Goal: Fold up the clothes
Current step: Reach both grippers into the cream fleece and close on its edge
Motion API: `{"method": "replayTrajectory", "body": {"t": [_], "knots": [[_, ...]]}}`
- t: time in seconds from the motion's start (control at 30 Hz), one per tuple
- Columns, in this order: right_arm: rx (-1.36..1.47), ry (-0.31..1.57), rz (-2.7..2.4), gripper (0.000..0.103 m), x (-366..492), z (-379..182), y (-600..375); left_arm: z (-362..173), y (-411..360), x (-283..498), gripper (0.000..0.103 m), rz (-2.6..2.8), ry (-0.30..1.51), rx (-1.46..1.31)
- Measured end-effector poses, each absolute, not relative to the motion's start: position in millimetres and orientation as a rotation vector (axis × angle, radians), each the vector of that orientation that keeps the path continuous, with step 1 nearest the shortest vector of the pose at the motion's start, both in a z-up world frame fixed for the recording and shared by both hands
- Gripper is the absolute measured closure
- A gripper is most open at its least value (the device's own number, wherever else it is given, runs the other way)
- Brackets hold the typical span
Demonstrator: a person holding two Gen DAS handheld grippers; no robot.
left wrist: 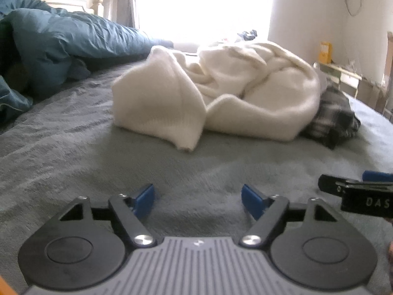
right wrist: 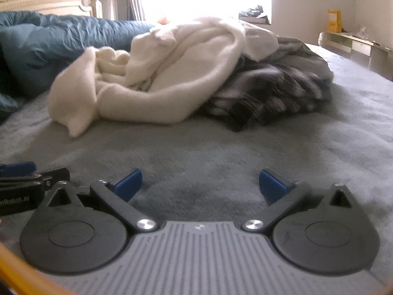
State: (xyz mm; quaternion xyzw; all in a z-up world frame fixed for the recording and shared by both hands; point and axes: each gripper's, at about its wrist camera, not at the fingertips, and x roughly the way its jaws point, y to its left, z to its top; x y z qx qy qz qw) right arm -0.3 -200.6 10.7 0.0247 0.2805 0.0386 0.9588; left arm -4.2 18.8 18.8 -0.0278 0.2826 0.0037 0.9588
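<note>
Two garments lie heaped on the bed (right wrist: 245, 152): a soft, probably light cream sweater (right wrist: 157, 73) over a plaid shirt (right wrist: 282, 98). Both grippers, left gripper (left wrist: 197, 198) and right gripper (right wrist: 200, 184), hold jaws apart, empty; the sweater's loose near hem offers hold.

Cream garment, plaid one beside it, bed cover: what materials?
Cream garment: looks like soft knit, maybe wool or acrylic; fuzzy surface, ribbed hem. Plaid garment: probably woven flannel, matte; too blurred to be sure. Bed cover: grey plush fleece or velour, short nap showing brushed streaks.

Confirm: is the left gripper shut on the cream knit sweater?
No, the left gripper is open over bare grey bedcover, short of the cream knit sweater.
</note>
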Motion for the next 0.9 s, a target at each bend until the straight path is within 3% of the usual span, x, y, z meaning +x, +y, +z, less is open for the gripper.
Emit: {"method": "replayTrajectory", "body": {"t": [0.1,0.23,0.33,0.43,0.67,0.9], "knots": [[0.039,0.539,0.121,0.001,6.8,20.8,-196.0,26.8,22.1,1.3,0.023,0.045,0.548,-0.032],[0.077,0.495,0.147,0.001,36.4,33.7,-195.2,35.1,28.4,16.5,0.009,0.094,0.503,-0.019],[0.141,0.475,0.154,0.002,66.1,39.0,-198.5,38.9,39.9,43.2,0.009,0.124,0.498,-0.080],[0.214,0.421,0.170,0.017,89.0,40.9,-203.6,37.6,53.0,76.4,0.009,0.145,0.515,-0.156],[0.209,0.416,0.200,0.020,111.5,22.8,-199.2,11.4,67.8,104.8,0.008,0.128,0.529,-0.291],[0.141,0.510,0.204,0.041,126.8,13.6,-182.4,5.2,66.5,114.4,0.000,0.129,0.565,-0.299]]}}
